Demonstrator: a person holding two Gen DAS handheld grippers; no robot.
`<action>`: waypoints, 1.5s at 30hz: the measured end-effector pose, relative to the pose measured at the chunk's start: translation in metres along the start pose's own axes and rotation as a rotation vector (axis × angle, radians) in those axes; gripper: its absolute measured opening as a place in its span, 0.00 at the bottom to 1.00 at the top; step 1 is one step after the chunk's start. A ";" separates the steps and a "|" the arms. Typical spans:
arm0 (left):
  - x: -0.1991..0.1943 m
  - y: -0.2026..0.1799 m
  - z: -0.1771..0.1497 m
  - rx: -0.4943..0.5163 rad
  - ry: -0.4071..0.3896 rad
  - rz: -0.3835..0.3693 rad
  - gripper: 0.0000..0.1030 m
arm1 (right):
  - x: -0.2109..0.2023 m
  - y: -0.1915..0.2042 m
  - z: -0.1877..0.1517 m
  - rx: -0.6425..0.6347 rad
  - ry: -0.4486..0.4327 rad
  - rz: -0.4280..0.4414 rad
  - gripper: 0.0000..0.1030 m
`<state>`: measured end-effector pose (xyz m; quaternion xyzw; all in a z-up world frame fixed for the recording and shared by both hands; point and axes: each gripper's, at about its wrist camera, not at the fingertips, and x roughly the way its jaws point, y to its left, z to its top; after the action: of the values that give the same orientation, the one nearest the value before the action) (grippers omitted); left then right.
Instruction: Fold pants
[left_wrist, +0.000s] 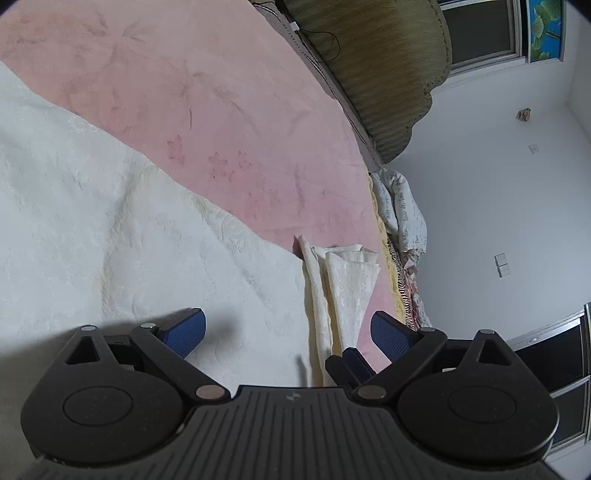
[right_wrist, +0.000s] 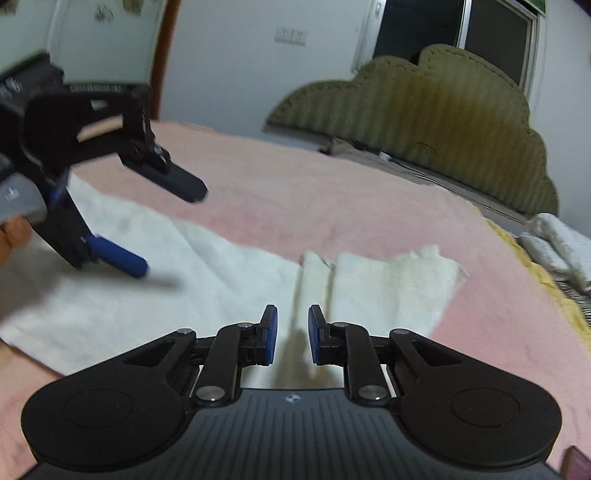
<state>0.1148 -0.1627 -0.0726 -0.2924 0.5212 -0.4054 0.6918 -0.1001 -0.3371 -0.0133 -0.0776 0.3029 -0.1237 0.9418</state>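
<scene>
pants: white fleecy pants (right_wrist: 155, 266) lie flat on the pink blanket (right_wrist: 295, 199), spread wide across the bed. Same garment in left wrist view (left_wrist: 129, 229), filling the left half of the frame.
pants fold: one end is bunched into two or three narrow upright folds (left_wrist: 340, 280); in right wrist view these ridges (right_wrist: 369, 280) sit straight ahead of the right gripper, ragged edge toward the yellow-trimmed bed edge.
left gripper: (left_wrist: 288, 332) jaws spread wide, nothing between them. One blue pad (left_wrist: 190, 326) is over the white fabric, the other (left_wrist: 389, 334) is over the pink blanket just past the folds. Contact with the cloth: cannot tell.
left gripper, seen from right wrist: (right_wrist: 162, 229) tilted, upper finger black, lower finger blue-padded (right_wrist: 120, 256), casting a shadow on the pants. Blurred. A bit of the person's hand (right_wrist: 13, 232) shows at frame edge.
right gripper: (right_wrist: 292, 334) jaws part-way apart with a narrow gap, holding nothing. Fabric visible through the gap, shadow on it below.
blanket: pink, faint floral print, covers the bed.
headboard: olive, scalloped, ribbed (right_wrist: 436, 122); also top of left wrist view (left_wrist: 373, 55).
bedding: rolled printed bedding (left_wrist: 402, 214) at the bed side, beside the wall.
background: white wall, dark window (right_wrist: 417, 29).
</scene>
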 end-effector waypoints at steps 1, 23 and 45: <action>0.001 -0.001 0.000 0.009 -0.004 0.000 0.95 | 0.001 0.001 0.002 -0.014 0.013 -0.017 0.18; -0.006 -0.021 -0.020 0.247 -0.019 0.166 0.95 | -0.047 -0.114 -0.064 0.468 0.006 -0.653 1.00; -0.016 -0.027 -0.027 0.297 -0.027 0.249 0.95 | 0.060 -0.209 -0.009 0.457 0.028 0.022 0.91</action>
<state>0.0802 -0.1615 -0.0500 -0.1259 0.4786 -0.3853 0.7788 -0.0970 -0.5544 -0.0074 0.1429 0.2808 -0.1797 0.9319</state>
